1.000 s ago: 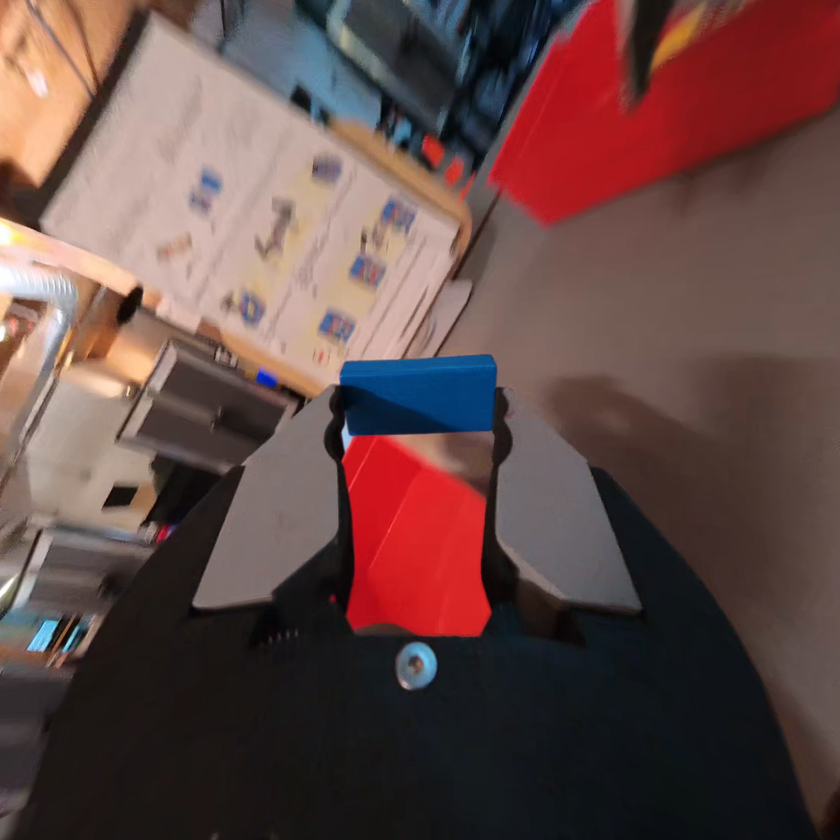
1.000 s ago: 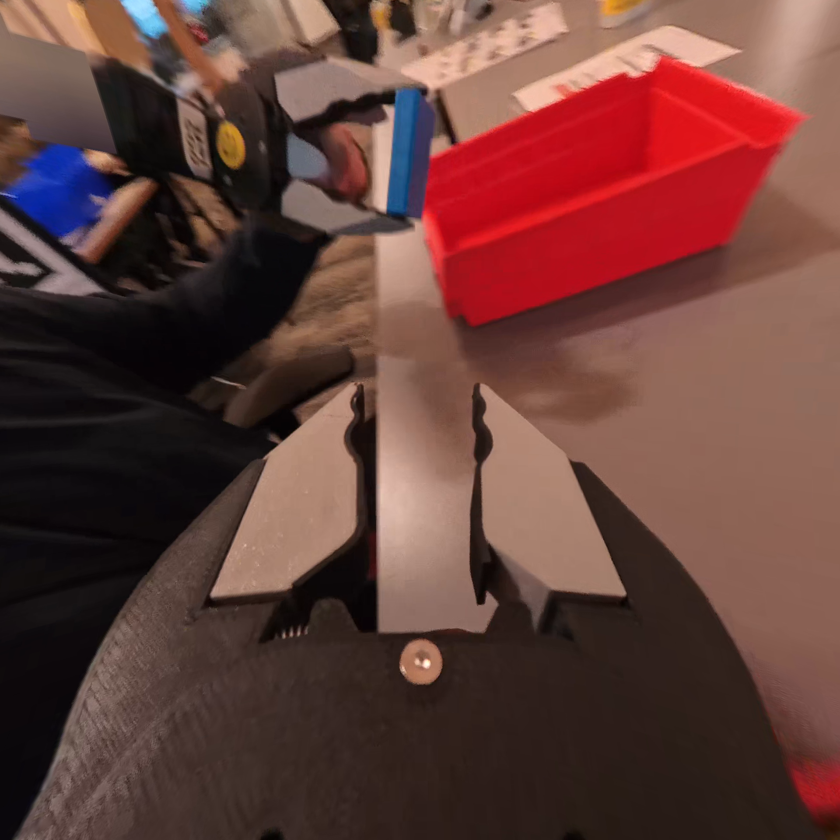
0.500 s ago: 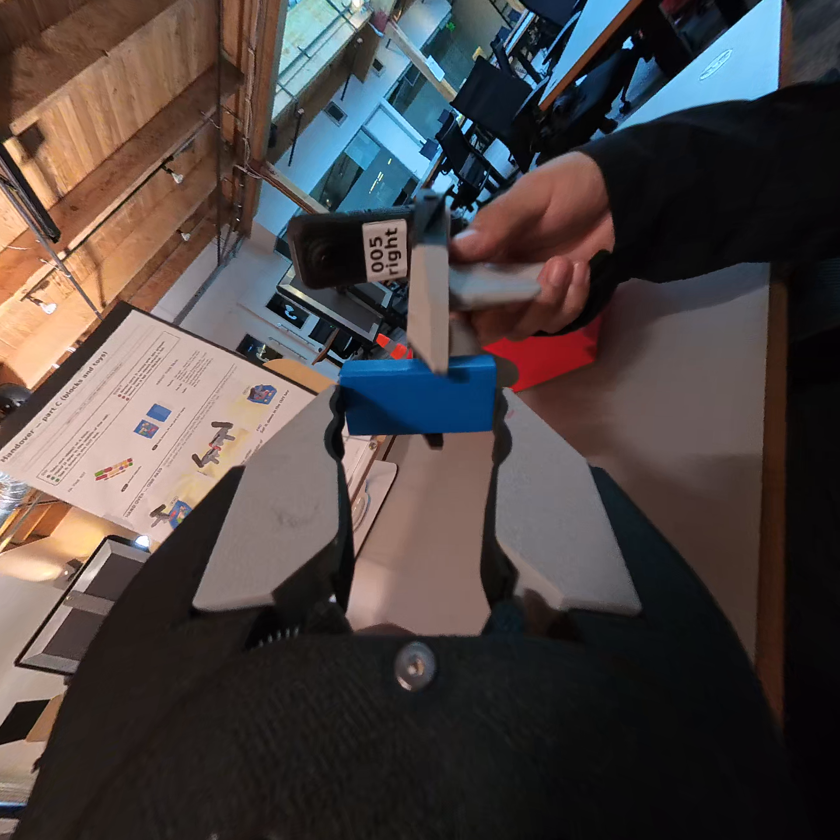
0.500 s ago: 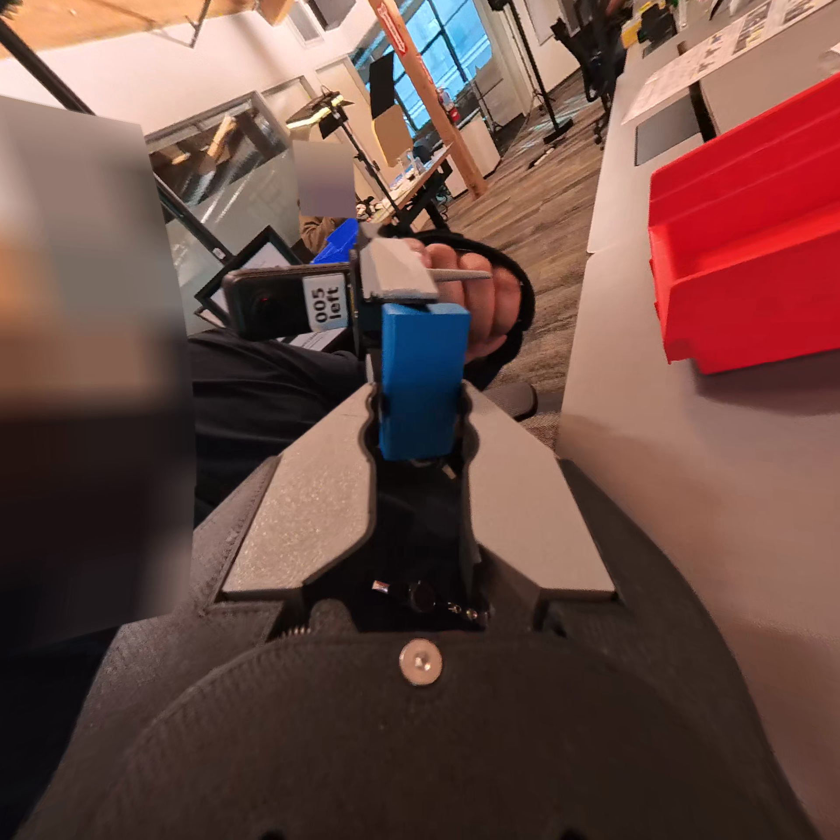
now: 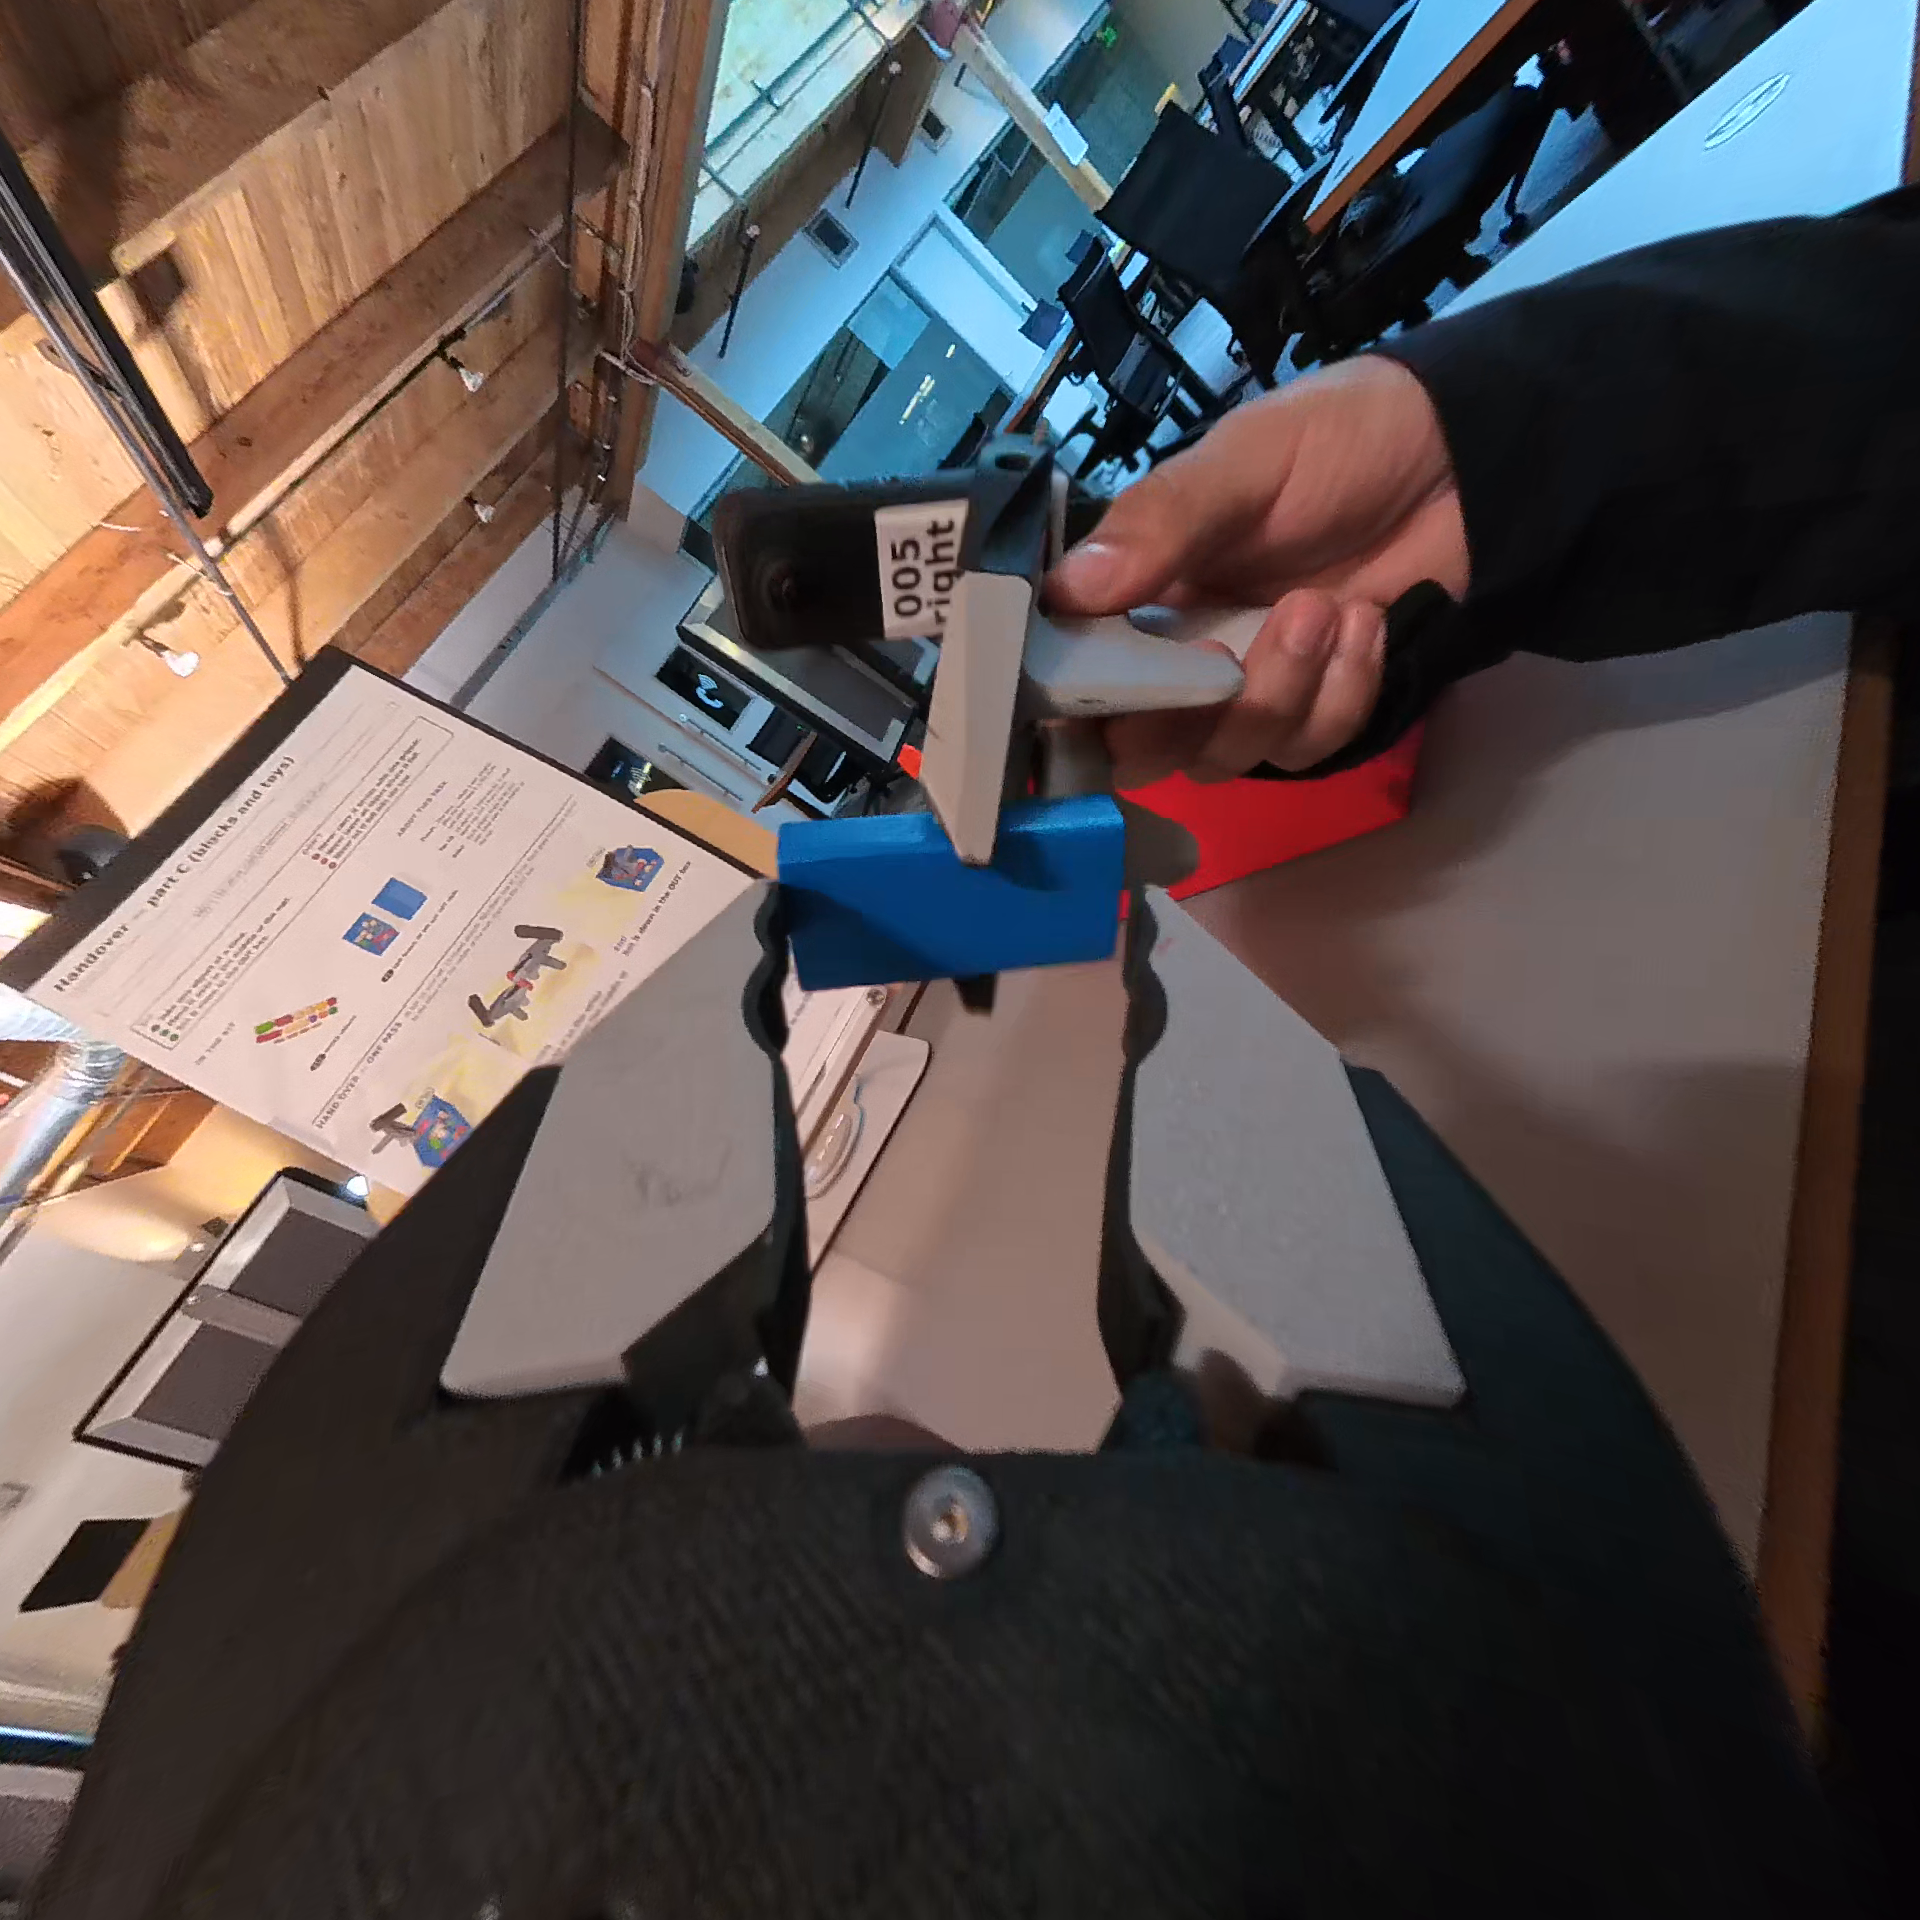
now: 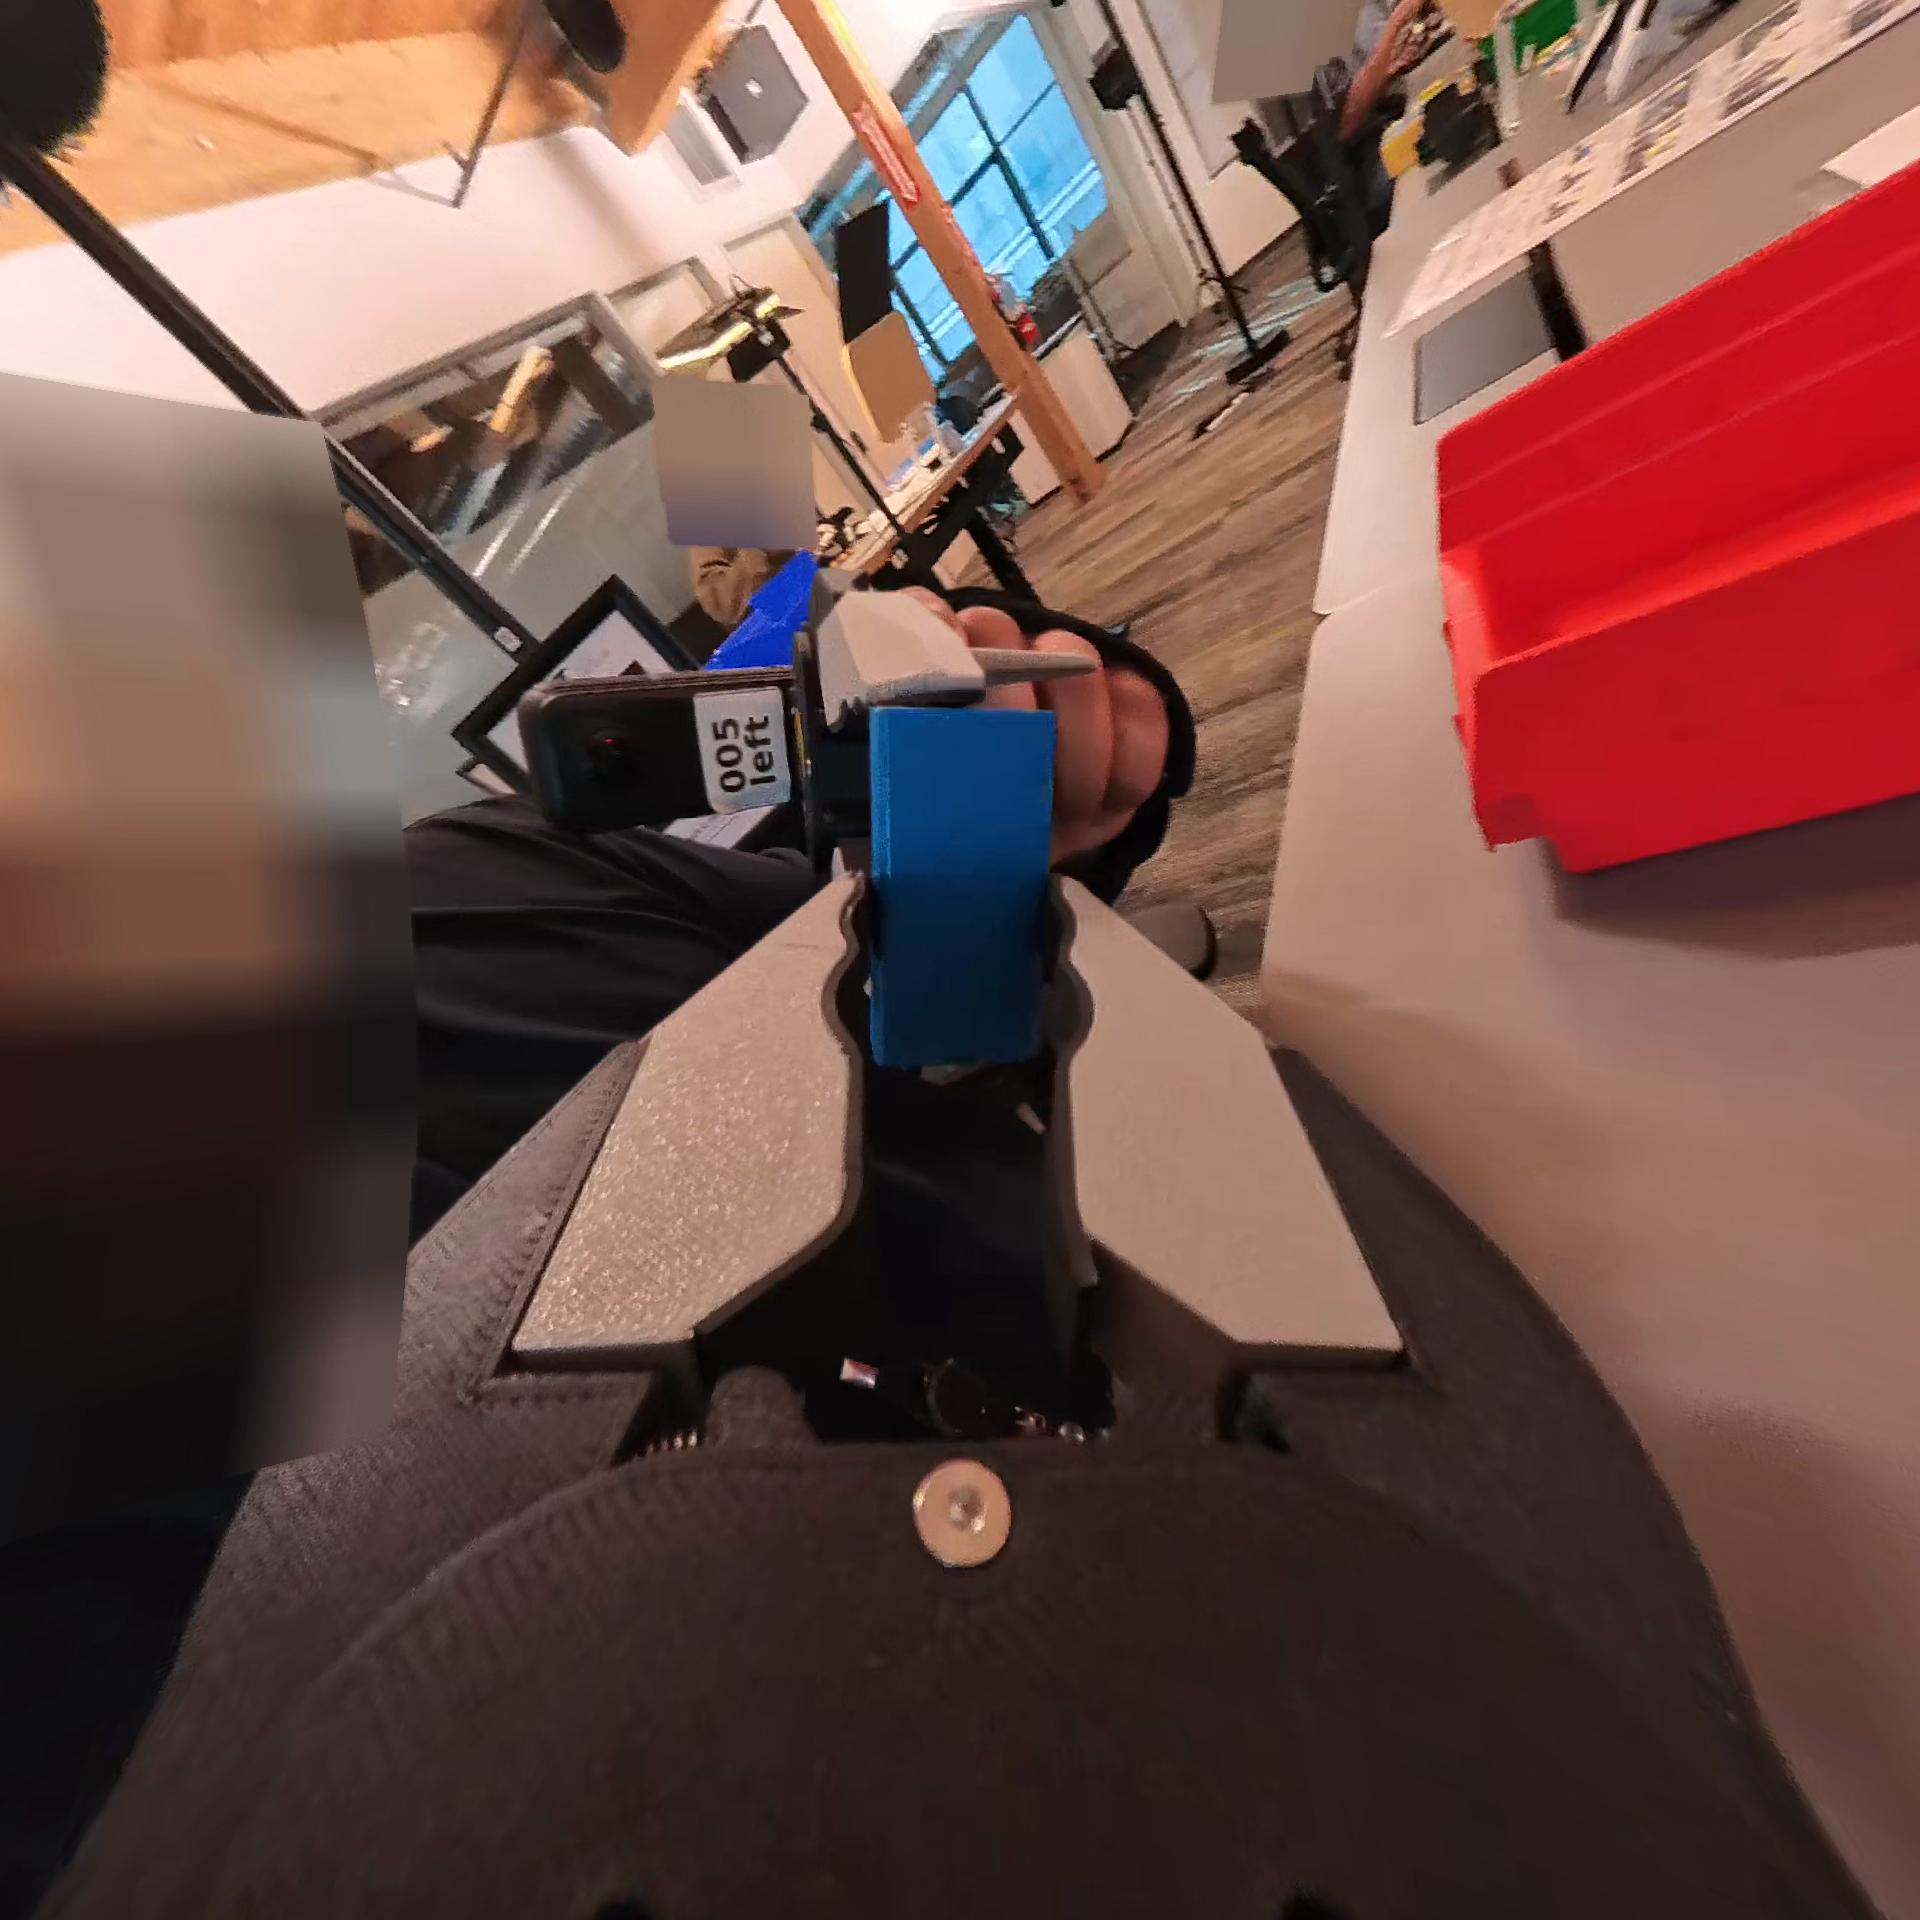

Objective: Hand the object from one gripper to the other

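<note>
Left wrist view has the blue block [image 5: 951,902] wedged crosswise between the left gripper [image 5: 951,914] fingertips, both pads pressed on its ends, up in the air over the grey table [image 5: 1558,935]. The right gripper [image 6: 956,935] is clamped on the same block from the other way, so both have it, with the red bin [image 6: 1683,623] off to the side.

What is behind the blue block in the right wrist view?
Behind the blue block sit the left gripper and the hand holding it. The lower left finger is covered by the block.
</note>
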Demonstrator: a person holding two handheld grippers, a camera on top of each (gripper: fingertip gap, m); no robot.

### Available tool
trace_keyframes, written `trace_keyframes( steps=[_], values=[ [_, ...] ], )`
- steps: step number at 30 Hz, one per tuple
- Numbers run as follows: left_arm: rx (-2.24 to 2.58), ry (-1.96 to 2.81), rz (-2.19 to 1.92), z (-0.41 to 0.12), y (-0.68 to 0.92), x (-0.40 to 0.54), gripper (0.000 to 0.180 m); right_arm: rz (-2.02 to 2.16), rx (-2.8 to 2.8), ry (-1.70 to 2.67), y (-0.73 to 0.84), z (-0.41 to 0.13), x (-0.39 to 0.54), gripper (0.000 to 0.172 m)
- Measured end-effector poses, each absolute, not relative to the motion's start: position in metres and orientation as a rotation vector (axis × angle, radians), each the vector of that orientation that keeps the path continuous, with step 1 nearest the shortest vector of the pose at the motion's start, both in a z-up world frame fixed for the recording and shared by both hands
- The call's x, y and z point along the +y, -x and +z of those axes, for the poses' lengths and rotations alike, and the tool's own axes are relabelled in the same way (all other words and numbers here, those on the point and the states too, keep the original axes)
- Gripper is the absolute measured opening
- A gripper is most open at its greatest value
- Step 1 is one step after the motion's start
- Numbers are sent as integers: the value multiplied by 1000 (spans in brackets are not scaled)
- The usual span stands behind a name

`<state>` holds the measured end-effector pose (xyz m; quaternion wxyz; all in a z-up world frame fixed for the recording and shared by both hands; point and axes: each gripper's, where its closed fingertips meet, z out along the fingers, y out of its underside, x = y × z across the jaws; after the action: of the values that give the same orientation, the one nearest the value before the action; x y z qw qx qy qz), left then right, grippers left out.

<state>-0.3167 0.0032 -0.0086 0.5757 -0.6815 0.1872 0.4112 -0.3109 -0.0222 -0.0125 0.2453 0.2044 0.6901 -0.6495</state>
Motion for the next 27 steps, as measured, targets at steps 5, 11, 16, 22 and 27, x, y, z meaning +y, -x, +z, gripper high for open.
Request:
trace_keyframes(
  steps=[5,11,16,22,27],
  values=[
    [425,1588,800,-10,302,-4,3,-1934,2169,-931,358,-11,56,30],
    [211,1755,670,-49,334,-4,0,-1451,2734,-1955,385,-59,257,30],
    [124,1809,585,-72,347,0,0,-1094,2629,-2025,364,-113,296,30],
    [69,1855,569,-83,358,-1,0,-820,2478,-2019,367,-160,281,30],
    [68,1864,573,-85,359,-3,0,-730,2317,-2053,366,-182,271,30]
  ],
)
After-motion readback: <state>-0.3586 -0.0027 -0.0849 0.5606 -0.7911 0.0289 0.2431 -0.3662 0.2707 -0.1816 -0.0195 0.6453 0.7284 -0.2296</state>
